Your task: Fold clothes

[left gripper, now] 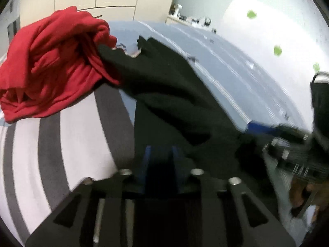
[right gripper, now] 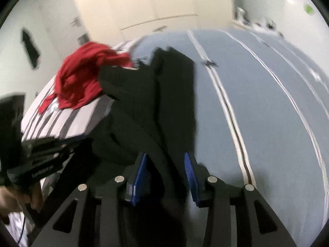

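A black garment [left gripper: 164, 82] stretches from both grippers across the bed, and motion blurs it. My left gripper [left gripper: 161, 164] is shut on its near edge, the blue fingers close together with the cloth between them. In the right wrist view the same black garment [right gripper: 170, 92] runs up from my right gripper [right gripper: 166, 175], which is shut on a thick bunch of it. A blue finger [left gripper: 261, 126] of the right gripper shows at the right of the left wrist view. A crumpled red garment [left gripper: 51, 61] [right gripper: 82, 78] lies beyond, touching the black one's far end.
The bed has a light blue sheet [left gripper: 226, 61] [right gripper: 267, 103] with thin stripes and a grey-and-white striped cover [left gripper: 72, 144] [right gripper: 61, 121] on the left. A cream wardrobe [right gripper: 154, 4] stands behind. A hand [right gripper: 12, 201] holds the left gripper's handle.
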